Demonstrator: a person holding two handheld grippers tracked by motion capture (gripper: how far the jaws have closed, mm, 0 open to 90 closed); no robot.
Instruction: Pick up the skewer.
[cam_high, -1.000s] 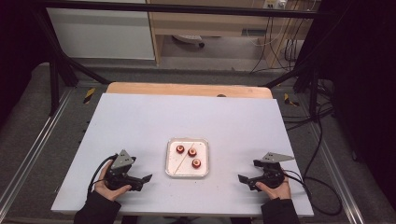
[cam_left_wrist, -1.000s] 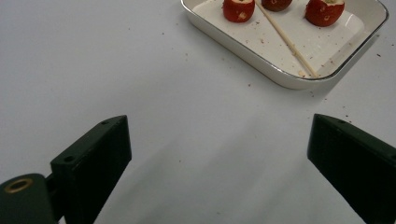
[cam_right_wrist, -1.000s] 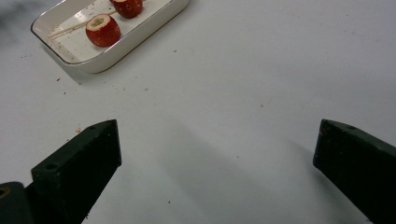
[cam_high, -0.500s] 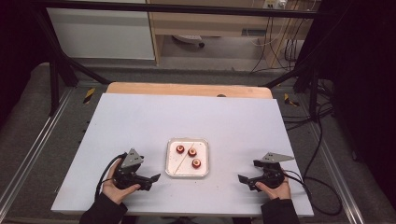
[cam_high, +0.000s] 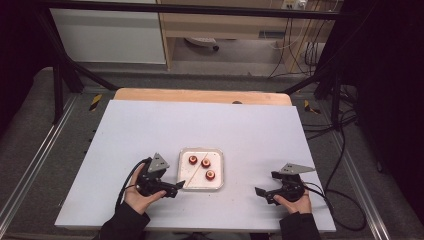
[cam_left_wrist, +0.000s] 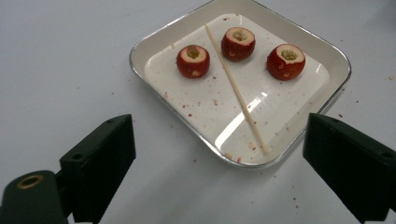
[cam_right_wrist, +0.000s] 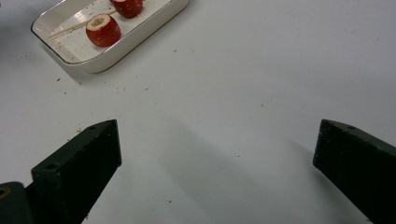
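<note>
With my left tool spread wide just short of the tray, I aim at the skewer's near end at 1 o'clock, approaching low to clear the rim.

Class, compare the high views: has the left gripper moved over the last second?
Yes. The left gripper has slid rightward across the table to the tray.

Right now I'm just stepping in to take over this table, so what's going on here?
A person holds a claw in each hand at a white table. The left claw is open and points at a small tray holding three cored red fruits and a thin wooden skewer. The right claw is open too, low over the table, apart from the tray. Nothing is gripped.
</note>
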